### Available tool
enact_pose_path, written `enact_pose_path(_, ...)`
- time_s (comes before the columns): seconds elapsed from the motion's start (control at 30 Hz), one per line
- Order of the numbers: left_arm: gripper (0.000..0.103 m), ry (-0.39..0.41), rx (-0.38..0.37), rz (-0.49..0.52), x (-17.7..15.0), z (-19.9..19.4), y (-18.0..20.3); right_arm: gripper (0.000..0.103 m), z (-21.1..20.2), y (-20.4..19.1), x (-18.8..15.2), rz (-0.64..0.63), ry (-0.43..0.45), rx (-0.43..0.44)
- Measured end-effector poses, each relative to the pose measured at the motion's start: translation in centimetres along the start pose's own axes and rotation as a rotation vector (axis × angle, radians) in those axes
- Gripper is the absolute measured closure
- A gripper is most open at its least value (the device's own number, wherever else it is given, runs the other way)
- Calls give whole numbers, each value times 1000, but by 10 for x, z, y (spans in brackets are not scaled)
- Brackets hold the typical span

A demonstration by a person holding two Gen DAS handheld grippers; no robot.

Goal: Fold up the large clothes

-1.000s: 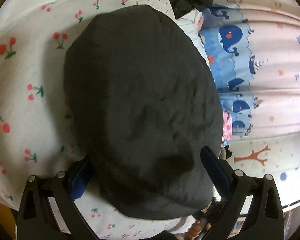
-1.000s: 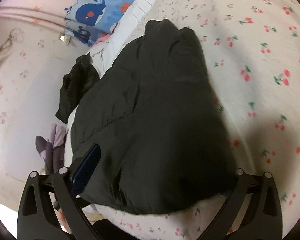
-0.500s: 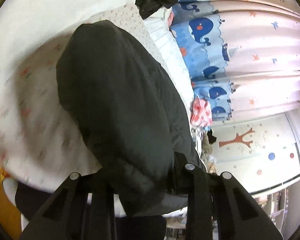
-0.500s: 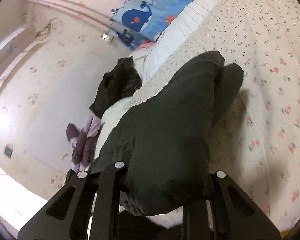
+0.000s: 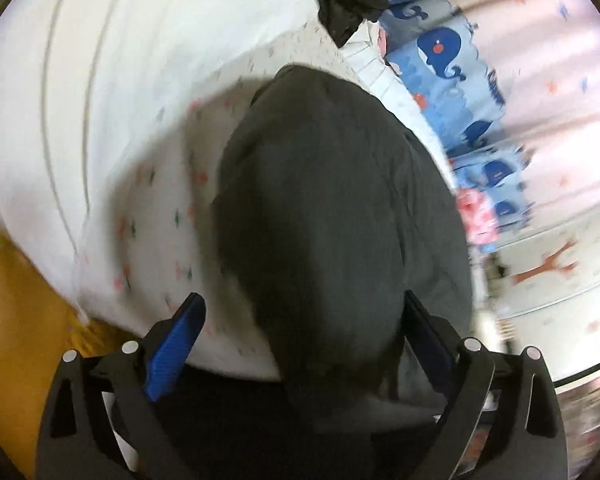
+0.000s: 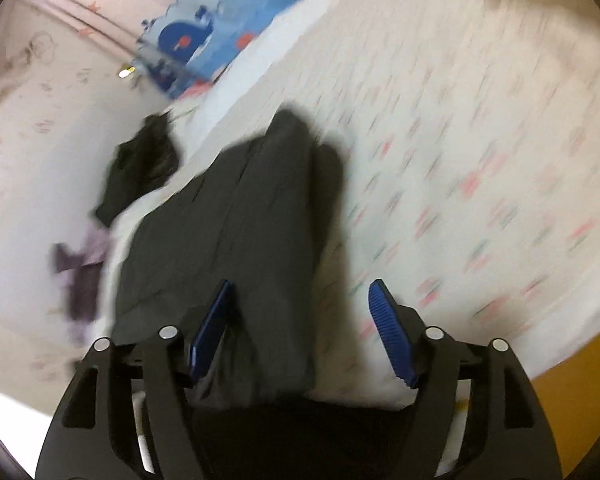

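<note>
Lying along the edge of the bed (image 5: pixel 172 216), a dark grey garment (image 5: pixel 332 216) is seen folded into a long, bulky bundle on the cherry-printed sheet (image 6: pixel 460 152). In the left wrist view, the left hand-held gripper (image 5: pixel 300 320) is spread to either side of the bundle's near end; its jaws are opening, with the fabric between them. The left blue pad stands clear of the cloth, while the right pad is just beside it, and whether that pad touches cannot be told through the blur. In the right wrist view, the right hand-held gripper (image 6: pixel 300 308) is likewise opening: part of the garment's near end lies between the jaws, the left pad is close against a fold, and the right pad is held apart over the sheet. A second black garment (image 6: pixel 140 172) is draped over the far edge of the bed, and a purple cloth (image 6: pixel 80 264) lies on the floor below it. A whale-patterned curtain (image 5: pixel 452 80) hangs beyond the bed. Both views are blurred.
</note>
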State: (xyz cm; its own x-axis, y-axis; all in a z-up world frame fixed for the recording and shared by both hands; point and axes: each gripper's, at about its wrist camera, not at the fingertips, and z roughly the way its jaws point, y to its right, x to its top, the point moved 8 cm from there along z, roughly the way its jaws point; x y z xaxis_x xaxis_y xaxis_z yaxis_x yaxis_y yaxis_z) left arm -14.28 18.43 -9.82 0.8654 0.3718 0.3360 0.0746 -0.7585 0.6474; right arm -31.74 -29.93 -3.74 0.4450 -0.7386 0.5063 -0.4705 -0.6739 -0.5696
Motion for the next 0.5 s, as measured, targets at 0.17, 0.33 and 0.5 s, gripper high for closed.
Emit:
enact_pose_path(0.17,8,43,90,96,8,16,18,21,12,-93,32,-240,54,9)
enact_pose_path(0.33,8,74,135,161,13,15,24,20,98,-187,49,-400,-5,48)
enact_pose_path(0.5,8,103,179,219,13,12,25,20,211,-232,43,-413,-90,21)
